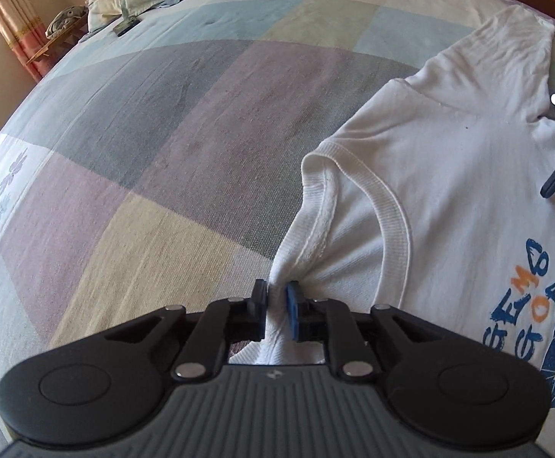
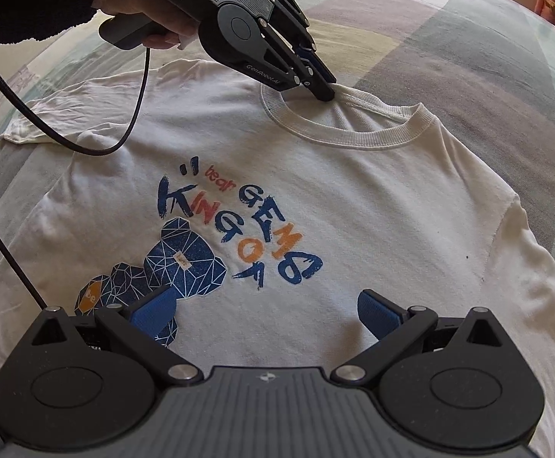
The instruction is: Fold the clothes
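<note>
Collar pinched, right gripper waiting

Collar (image 2: 340,108) fabric is bunching inside my left gripper (image 1: 276,307), upper centre of the right view. White T-shirt (image 2: 315,198) is lying flat on the bedspread (image 1: 163,133), lengthwise toward my spread right gripper (image 2: 266,315).

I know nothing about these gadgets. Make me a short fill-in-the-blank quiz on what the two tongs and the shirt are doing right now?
1. The left tongs pinch the T-shirt at its ____.
2. The right tongs hover over the shirt with jaws ____.
3. The shirt lies with its print facing ____ on the bed.
4. The shirt's main colour is ____.

Missing words: collar; open; up; white
</note>
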Tool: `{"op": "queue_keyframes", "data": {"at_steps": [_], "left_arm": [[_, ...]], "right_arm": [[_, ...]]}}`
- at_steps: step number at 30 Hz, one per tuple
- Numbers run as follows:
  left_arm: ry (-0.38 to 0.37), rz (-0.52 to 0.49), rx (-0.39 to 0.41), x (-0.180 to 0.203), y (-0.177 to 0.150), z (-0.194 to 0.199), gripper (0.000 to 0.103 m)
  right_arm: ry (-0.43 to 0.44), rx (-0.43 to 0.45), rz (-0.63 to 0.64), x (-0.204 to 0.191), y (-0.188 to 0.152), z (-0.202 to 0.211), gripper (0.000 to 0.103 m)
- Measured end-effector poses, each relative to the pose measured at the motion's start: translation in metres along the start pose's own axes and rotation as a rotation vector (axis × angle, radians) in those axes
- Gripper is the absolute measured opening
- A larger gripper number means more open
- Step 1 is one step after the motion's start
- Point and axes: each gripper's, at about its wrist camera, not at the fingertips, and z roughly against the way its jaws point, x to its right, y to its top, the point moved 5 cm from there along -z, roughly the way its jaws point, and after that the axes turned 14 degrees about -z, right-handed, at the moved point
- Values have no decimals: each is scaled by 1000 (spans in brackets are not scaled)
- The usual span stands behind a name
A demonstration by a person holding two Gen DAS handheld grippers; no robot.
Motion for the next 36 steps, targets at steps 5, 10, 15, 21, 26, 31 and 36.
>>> {"op": "queue_keyframes", "data": {"at_steps": [5,10,15,21,26,31,36], "left_arm": [[28,117,13,-6,-6,19,31],[-24,187,37,10,-6,29,31],[-112,237,54,18,6,16,32],[-148,367,120,5,23,-12,33],[-118,455,112,-14,11,11,35],[-212,481,-17,-3,-25,15,51],[-86,576,-110,-28,-50,6,53]], "right_arm": [[4,5,-22,1,-2,4,103],[12,-2,-42,-1,-7,3,103],[20,-7,-41,-5,-12,1,103],[20,-10,-40,-8,-13,-2,103],[13,4,-59,-5,-14,0,103],[13,15,-98,3,-19,3,103],[11,12,-100,2,-23,2,103]]}}
